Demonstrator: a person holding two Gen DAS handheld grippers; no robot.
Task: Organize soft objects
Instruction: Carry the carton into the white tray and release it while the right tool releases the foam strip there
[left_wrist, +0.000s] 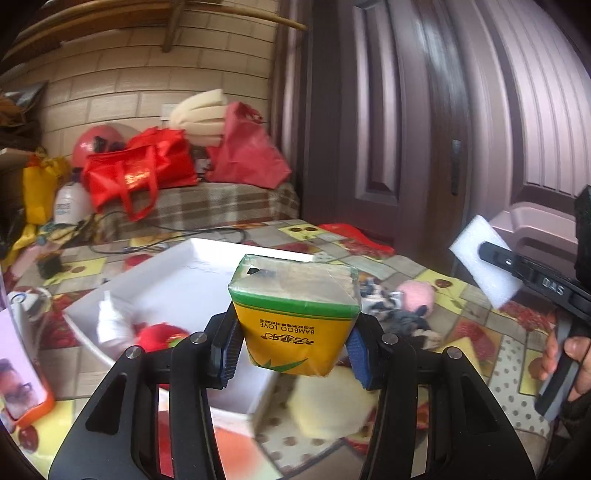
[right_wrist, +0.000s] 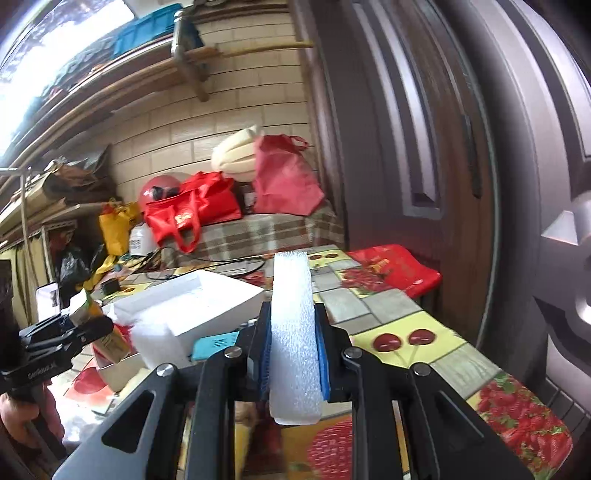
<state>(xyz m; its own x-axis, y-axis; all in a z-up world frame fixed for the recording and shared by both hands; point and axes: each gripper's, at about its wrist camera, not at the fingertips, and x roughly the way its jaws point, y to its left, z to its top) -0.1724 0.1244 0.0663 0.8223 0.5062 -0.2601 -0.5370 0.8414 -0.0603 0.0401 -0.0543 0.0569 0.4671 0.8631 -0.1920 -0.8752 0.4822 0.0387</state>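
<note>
My left gripper (left_wrist: 291, 350) is shut on a yellow and green tissue pack (left_wrist: 295, 314) and holds it above the near edge of a white tray (left_wrist: 192, 254). A red plush toy (left_wrist: 159, 338) and a white soft thing (left_wrist: 109, 325) lie in the tray. My right gripper (right_wrist: 293, 354) is shut on a white foam block (right_wrist: 293, 332), held upright above the table. It also shows in the left wrist view (left_wrist: 484, 258). A pink plush (left_wrist: 417, 295), a patterned cloth (left_wrist: 391, 310) and a yellow sponge (left_wrist: 325, 406) lie on the table.
The table has a fruit-print cloth (right_wrist: 406, 321). The white tray also shows in the right wrist view (right_wrist: 207, 295), with a white foam piece (right_wrist: 155, 343) beside it. Red bags (left_wrist: 147, 170) sit on a checked bench behind. A dark door (left_wrist: 406, 110) stands to the right.
</note>
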